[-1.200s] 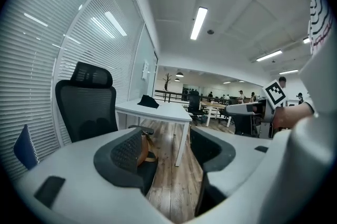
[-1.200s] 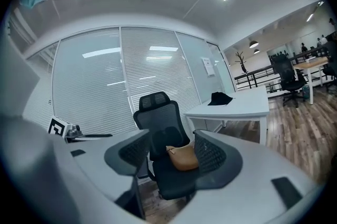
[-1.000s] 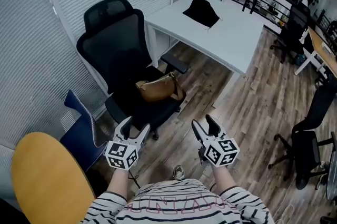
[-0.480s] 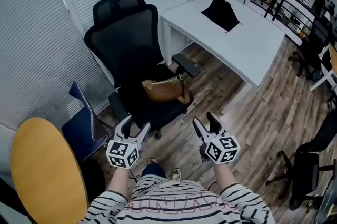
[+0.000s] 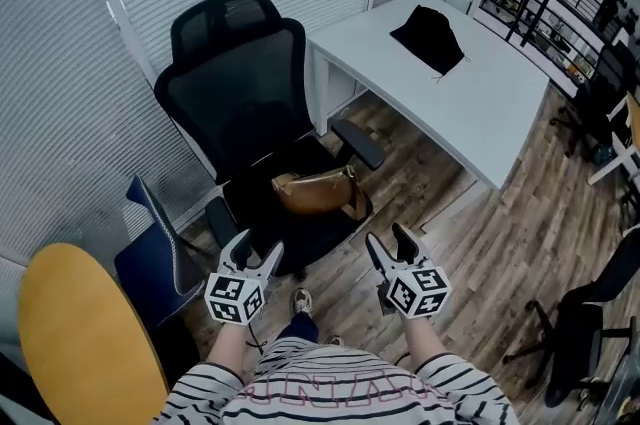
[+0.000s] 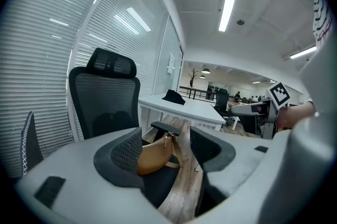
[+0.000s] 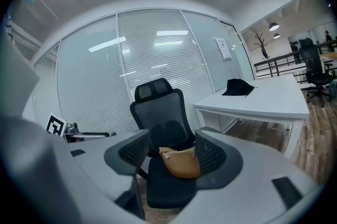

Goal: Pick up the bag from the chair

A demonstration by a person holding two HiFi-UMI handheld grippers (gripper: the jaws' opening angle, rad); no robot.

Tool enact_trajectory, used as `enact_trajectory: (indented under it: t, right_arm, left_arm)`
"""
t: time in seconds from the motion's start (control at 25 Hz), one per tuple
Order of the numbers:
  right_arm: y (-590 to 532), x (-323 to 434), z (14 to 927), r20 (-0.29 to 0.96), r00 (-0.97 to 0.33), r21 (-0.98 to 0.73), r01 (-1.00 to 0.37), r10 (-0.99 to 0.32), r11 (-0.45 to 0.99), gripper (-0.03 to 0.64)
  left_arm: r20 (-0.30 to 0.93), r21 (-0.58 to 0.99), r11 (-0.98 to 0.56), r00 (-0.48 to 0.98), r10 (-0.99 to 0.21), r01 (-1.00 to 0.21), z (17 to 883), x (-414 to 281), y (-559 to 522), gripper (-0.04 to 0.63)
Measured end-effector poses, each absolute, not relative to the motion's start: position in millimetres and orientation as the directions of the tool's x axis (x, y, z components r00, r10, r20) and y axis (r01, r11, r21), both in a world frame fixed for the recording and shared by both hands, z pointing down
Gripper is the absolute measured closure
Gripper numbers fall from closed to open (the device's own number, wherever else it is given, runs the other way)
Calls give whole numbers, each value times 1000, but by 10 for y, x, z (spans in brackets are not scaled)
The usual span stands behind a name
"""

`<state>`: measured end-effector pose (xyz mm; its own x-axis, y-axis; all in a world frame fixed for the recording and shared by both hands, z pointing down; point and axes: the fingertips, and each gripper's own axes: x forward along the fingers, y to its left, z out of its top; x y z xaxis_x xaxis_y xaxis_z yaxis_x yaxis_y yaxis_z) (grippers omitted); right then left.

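Observation:
A tan leather bag (image 5: pixel 317 190) lies on the seat of a black mesh office chair (image 5: pixel 240 103). It also shows as the bag (image 6: pixel 156 154) in the left gripper view and the bag (image 7: pixel 181 161) in the right gripper view, some way off beyond the jaws. My left gripper (image 5: pixel 253 256) is held short of the chair's front edge, open and empty. My right gripper (image 5: pixel 390 246) hangs level with it to the right, open, nothing between its jaws.
A white desk (image 5: pixel 470 98) with a black cloth (image 5: pixel 428 36) stands right of the chair. A blue chair (image 5: pixel 160 248) and a yellow round surface (image 5: pixel 85 343) are at the left. Window blinds (image 5: pixel 60 83) run behind. Black office chairs (image 5: pixel 600 313) stand at the right.
The view has drawn closer to the chair and bag. Both grippers stay open, held at the same height in front of the person.

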<state>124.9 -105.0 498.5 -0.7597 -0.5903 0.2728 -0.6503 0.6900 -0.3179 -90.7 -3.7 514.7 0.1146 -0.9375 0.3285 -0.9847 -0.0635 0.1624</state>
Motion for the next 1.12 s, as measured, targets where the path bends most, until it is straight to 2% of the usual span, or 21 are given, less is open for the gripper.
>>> enact_trajectory:
  t: [0.44,0.8,1.12]
  right_arm:
    - [-1874,624,5369,332,-725,-322,-689,-604,650,341]
    - [-2394,378,5896,416,-667,-299,-742,-618,600,337]
    - [-2690,171,6507,508,-662,-277,-731,-551,623,333]
  left_arm:
    - [372,199,-99,169,-913,-975,5496,-1583,-907,331]
    - [404,230,-129,215,-889,-965,5951,-1876,-1386,331]
    - [504,256,-88,210,-838,-963,6616,-2047,-1574,331]
